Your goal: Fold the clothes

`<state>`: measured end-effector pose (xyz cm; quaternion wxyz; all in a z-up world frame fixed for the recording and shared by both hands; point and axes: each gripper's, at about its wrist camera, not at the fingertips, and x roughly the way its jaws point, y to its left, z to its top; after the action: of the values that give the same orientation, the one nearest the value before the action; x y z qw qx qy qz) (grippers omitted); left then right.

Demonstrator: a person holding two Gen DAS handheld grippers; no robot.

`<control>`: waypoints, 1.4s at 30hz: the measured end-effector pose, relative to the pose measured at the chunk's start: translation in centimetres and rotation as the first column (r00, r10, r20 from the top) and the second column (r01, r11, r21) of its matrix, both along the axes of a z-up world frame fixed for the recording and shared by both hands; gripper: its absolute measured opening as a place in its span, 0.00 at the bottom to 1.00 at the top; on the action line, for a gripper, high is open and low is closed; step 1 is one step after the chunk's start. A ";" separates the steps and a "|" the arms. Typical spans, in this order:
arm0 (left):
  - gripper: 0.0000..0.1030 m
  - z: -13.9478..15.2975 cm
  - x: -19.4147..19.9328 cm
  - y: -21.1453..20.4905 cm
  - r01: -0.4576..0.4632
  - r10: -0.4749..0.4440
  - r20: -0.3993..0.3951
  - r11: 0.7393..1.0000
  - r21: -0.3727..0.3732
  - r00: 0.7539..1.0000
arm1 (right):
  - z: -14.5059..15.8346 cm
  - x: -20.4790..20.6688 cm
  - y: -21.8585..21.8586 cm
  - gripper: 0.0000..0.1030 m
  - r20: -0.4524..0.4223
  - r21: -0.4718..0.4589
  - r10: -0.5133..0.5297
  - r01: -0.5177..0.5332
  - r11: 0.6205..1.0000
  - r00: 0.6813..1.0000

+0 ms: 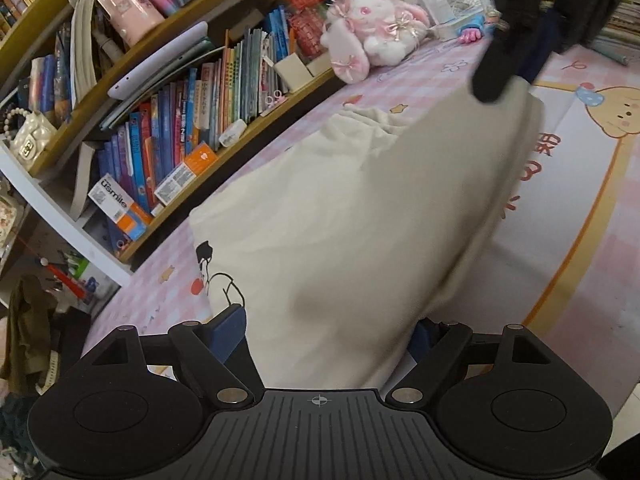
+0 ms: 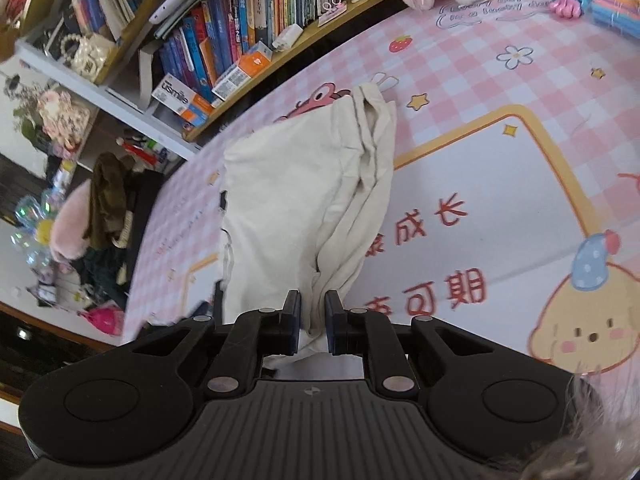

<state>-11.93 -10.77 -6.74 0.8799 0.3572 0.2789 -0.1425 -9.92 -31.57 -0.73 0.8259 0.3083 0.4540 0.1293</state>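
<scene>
In the left wrist view, the left gripper (image 1: 326,320) stood spread wide, its blue-padded fingers (image 1: 230,326) apart on either side of a cream garment (image 1: 340,216) that lay over the pink checked mat (image 1: 580,264) and rose toward the far right. There the right gripper (image 1: 494,80), dark and blurred, pinched the cloth's upper edge. A curved bookshelf (image 1: 172,128) packed with books ran along the left, and a pink plush rabbit (image 1: 372,36) sat at the far end of the mat. In the right wrist view, the right gripper (image 2: 312,316) was clenched on a bunched fold of the cream garment (image 2: 288,208), which hung down toward the mat (image 2: 500,168). The bookshelf (image 2: 224,52) closed off the far left side.
</scene>
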 end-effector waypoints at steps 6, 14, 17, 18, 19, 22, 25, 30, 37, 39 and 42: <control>0.81 0.0 0.1 -0.3 0.015 -0.015 0.005 1.000 0.015 1.000 | -0.6 -1.3 0.2 0.37 0.022 -0.179 0.030 -0.026 0.983 0.999; 0.81 1.1 0.5 0.2 0.014 -0.014 0.010 1.000 -0.021 1.000 | -1.0 -3.8 2.6 0.69 0.121 -0.606 0.304 -0.172 0.776 0.945; 0.81 1.4 0.6 0.4 0.012 -0.012 0.004 0.999 -0.037 1.000 | -1.5 -5.0 4.6 0.77 0.136 -0.767 0.485 -0.218 0.604 0.864; 0.81 1.4 0.7 0.4 0.012 -0.011 0.002 0.999 -0.039 1.000 | -1.8 -5.4 5.4 0.78 0.132 -0.812 0.542 -0.223 0.539 0.830; 0.81 1.5 0.7 0.4 0.011 -0.011 -0.001 0.999 -0.041 1.000 | -2.2 -5.8 6.2 0.79 0.124 -0.850 0.597 -0.226 0.476 0.793; 0.81 1.6 0.8 0.3 0.009 -0.009 -0.009 0.999 -0.046 1.000 | -3.2 -6.6 8.7 0.82 0.090 -0.921 0.727 -0.222 0.321 0.681; 0.81 1.9 1.1 0.5 0.001 -0.002 -0.024 0.998 -0.067 1.000 | -4.3 -7.0 11.1 0.82 0.063 -0.954 0.801 -0.200 0.224 0.595; 0.81 2.2 1.3 1.2 -0.024 0.018 -0.050 0.993 -0.119 0.999 | -6.3 -6.7 13.9 0.82 0.051 -0.975 0.833 -0.152 0.160 0.551; 0.79 0.6 -1.1 2.0 0.061 -0.061 -0.018 0.998 0.006 0.998 | -8.2 -5.4 14.1 0.38 0.023 -0.995 0.789 -0.066 0.080 0.614; 0.70 0.0 -1.9 2.3 0.091 -0.091 -0.009 0.994 0.056 0.996 | -7.9 -5.1 13.7 0.35 0.033 -0.993 0.779 -0.068 0.097 0.626; 0.59 -0.3 -2.6 3.1 0.115 -0.118 0.013 0.986 0.122 0.993 | -7.4 -4.8 13.1 0.33 0.048 -0.990 0.764 -0.071 0.122 0.643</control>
<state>-14.54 -7.68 -7.08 0.8496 0.4270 0.2567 -0.1728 -14.74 -18.48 -8.11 0.8448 -0.4501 0.2394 0.1627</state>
